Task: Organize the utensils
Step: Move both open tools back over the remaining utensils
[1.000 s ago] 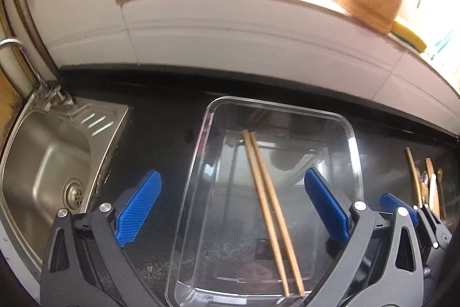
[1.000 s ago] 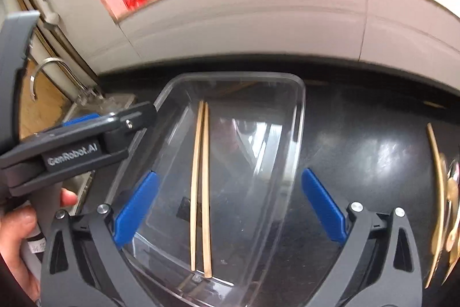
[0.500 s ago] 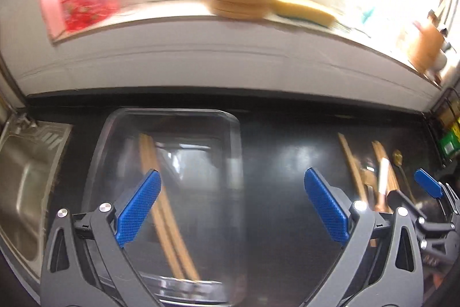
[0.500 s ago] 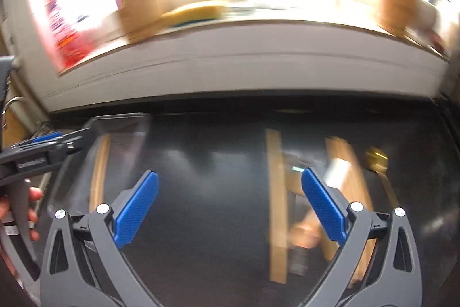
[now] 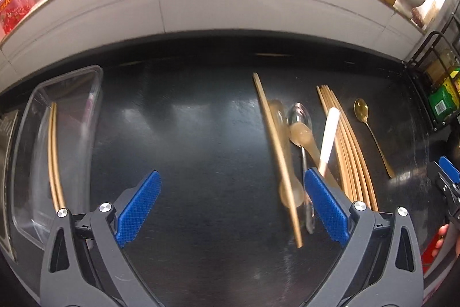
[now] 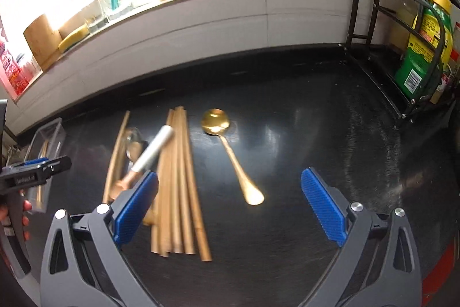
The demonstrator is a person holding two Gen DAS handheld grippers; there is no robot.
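Clear bin (image 5: 95,94): far left of the black counter (image 5: 201,134). Holds one pair of chopsticks (image 5: 53,151), laid lengthwise against its left wall. Only a sliver of it shows in the right wrist view.

Left gripper (image 5: 233,206): jaws spread wide, nothing between them. Hovers over bare counter between bin and loose utensils.

Lone chopstick (image 5: 277,157): lies alone, slightly angled, touching the spoons at its right.

Spoons by it: silver spoon (image 5: 299,117), plus two pale translucent ones, blurred, one (image 5: 302,134) overlapping the silver bowl. Count uncertain, probably three here.

White-handled utensil (image 5: 327,140): rests slantwise across spoons and bundle. Its working end is hidden behind the left gripper's blue pad.

Chopstick bundle (image 6: 178,180): about five or six sticks side by side, touching. Exact count not clear.

Gold spoon (image 6: 230,154): apart from the rest, bowl toward the wall, handle toward the camera.

Right gripper (image 6: 230,206): jaws fully parted, empty. Gold spoon handle lies between the pads, bundle just by the left pad.

Step in hand, judged: fetch the next utensil for the bin.

Doing it well: the gold spoon looks the cleanest pick, since it is isolated. Lower until the pads straddle the thin handle, close squarely mid-handle, lift level. For the bundle, clear the white-handled piece first or the sticks will scatter.

Wire rack (image 6: 396,53): far right, bottles inside. Keep clear.
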